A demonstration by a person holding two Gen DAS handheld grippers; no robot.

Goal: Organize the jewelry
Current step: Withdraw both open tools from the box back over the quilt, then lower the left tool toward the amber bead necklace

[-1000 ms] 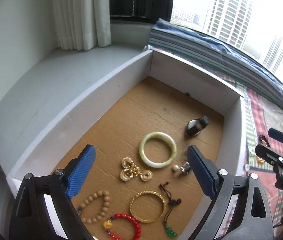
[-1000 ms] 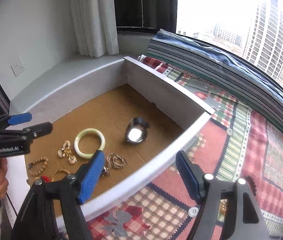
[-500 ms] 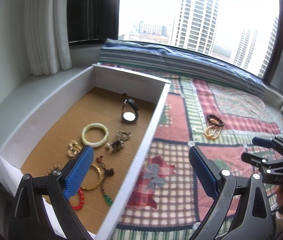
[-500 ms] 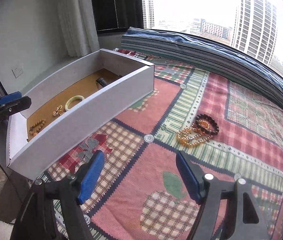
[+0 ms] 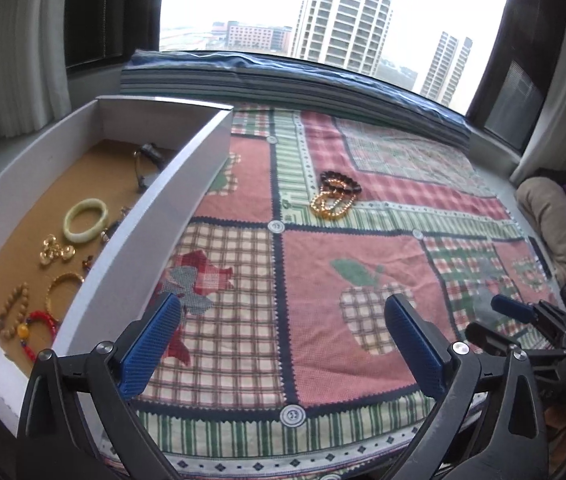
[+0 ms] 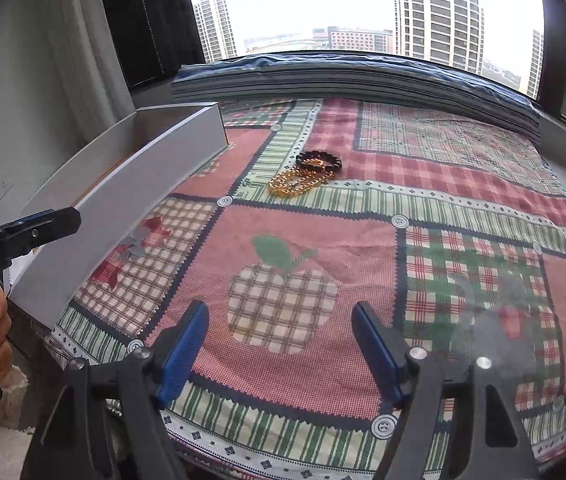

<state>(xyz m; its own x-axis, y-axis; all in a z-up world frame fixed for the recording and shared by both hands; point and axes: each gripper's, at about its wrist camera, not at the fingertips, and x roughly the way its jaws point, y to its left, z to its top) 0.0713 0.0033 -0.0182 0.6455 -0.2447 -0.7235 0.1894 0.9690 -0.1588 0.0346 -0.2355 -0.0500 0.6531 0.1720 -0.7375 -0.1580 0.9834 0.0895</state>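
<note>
Gold and dark bead bracelets (image 5: 335, 194), two or three tangled in one pile, sit on the patchwork mat (image 5: 323, 280), well ahead of both tongs. Left tongs (image 5: 279, 344) and right tongs (image 6: 279, 350) are both spread apart, holding nothing. One white box (image 5: 155, 216) on the left holds about eight pieces. Compared with half a second ago, both views have swung further off the box onto the mat.

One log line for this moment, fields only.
left gripper open, empty | right gripper open, empty | dark bead bracelet and amber bead bracelets on quilt, outside box | neither touched
</note>
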